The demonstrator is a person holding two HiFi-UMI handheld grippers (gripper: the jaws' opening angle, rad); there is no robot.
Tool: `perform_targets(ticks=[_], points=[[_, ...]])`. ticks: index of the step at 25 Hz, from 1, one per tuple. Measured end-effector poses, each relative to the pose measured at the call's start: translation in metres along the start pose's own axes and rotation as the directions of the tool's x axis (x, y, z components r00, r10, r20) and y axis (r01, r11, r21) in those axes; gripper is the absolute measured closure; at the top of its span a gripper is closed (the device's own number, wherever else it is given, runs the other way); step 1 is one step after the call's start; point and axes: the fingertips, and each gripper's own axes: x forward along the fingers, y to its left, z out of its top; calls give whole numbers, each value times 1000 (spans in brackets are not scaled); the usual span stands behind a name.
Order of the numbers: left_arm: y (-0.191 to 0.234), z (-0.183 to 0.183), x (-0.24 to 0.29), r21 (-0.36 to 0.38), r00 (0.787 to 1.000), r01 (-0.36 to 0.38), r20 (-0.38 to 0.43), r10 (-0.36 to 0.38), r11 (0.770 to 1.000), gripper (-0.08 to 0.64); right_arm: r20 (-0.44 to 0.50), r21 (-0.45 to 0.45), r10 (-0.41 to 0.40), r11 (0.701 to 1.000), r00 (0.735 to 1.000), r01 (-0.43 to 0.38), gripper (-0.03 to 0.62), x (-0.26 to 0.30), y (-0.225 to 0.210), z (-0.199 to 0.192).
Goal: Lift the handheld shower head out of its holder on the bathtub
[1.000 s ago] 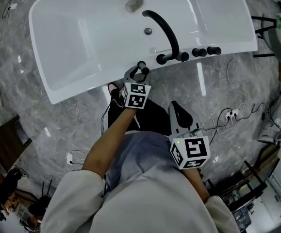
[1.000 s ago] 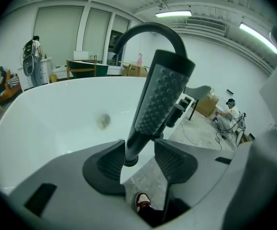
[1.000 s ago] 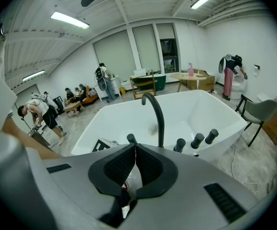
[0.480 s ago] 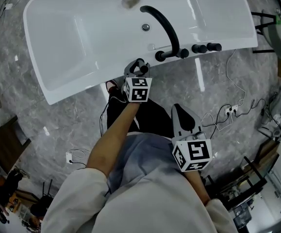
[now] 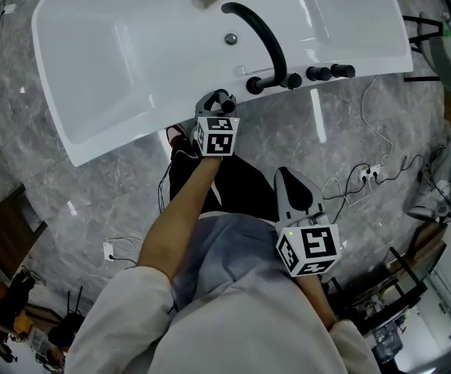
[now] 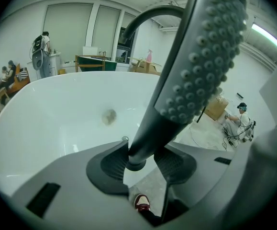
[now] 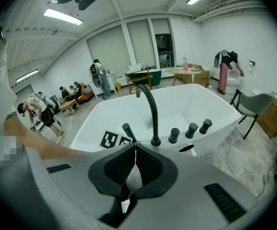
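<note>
The dark grey handheld shower head (image 6: 200, 66) stands upright in its holder on the near rim of the white bathtub (image 5: 69, 68). My left gripper (image 5: 217, 104) reaches it from the floor side. In the left gripper view its handle rises between the two pads of my left gripper (image 6: 140, 164), whose jaws have just been closing around it; a small gap still shows at the right pad. My right gripper (image 5: 284, 176) hangs back over the person's lap, shut with nothing in it (image 7: 132, 164). The right gripper view shows the shower head (image 7: 128, 131) beside the left gripper's marker cube.
A black arched faucet spout (image 5: 260, 37) and three black knobs (image 5: 318, 73) stand on the rim just right of the shower head. Cables and a power strip (image 5: 369, 181) lie on the marble floor at right. People sit and stand far off across the room.
The left gripper has sunk a little lower around the shower head's handle. The right gripper has hardly moved.
</note>
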Motion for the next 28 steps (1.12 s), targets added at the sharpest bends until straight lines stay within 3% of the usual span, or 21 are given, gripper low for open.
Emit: perform_targets(ticks=[13, 21, 28], points=[[2, 1, -2, 103, 999, -52, 17, 50, 993, 420, 7, 7, -13, 1000, 1000, 13, 574, -7, -8, -6], [5, -6, -9, 73, 998, -57, 18, 56, 996, 422, 6, -1, -6, 1000, 1000, 6, 574, -8, -6, -13], [2, -5, -15, 88, 999, -49, 26, 47, 995, 422, 14, 10, -8, 1000, 1000, 8, 574, -12, -10, -15]])
